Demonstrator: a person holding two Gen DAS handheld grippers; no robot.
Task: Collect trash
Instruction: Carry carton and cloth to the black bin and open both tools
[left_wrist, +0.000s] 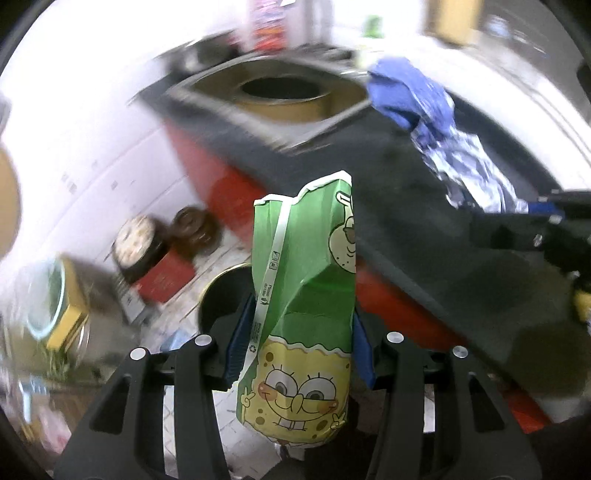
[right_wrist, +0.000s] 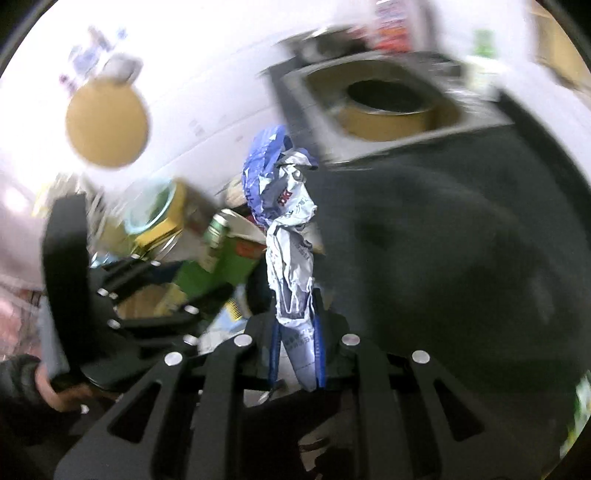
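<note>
Right, both hands loaded. The left gripper (left_wrist: 299, 354) has its blue pads clamped on either side of a green SpongeBob snack bag (left_wrist: 303, 306), which stands up out of the jaws, top edge crumpled but free. The right gripper (right_wrist: 297, 350) is nearly closed on the tail of a crumpled blue-and-white wrapper (right_wrist: 288, 229), pinched thin, with the bulk bunched above the pads.

Both views are smeared, so fine detail is unreliable. Ahead in both sits a dark-rimmed square opening with a tan round container (left_wrist: 280, 96) inside it, set in a dark surface (left_wrist: 424, 229) with a red side. I judge that's the drop target, but I can't confirm it's a bin. In the left wrist view the wrapper hangs close to that opening's right corner; the bag is further back, over the surface's near edge.

How I'd do the carry-and-drop:
- Keep both grips as they are until each piece is squarely over the round mouth, not the square rim.
- Drop one at a time. The grippers sit close together, and the other tool shows at each view's edge.
- The bag is stiff and tall, so point it down into the mouth before opening or it may bridge the rim.
- The wrapper is light and may cling to a pad. Open wide, then check that it fell.

Clutter on the floor (left_wrist: 110, 177) below: a miss lands among it.
</note>
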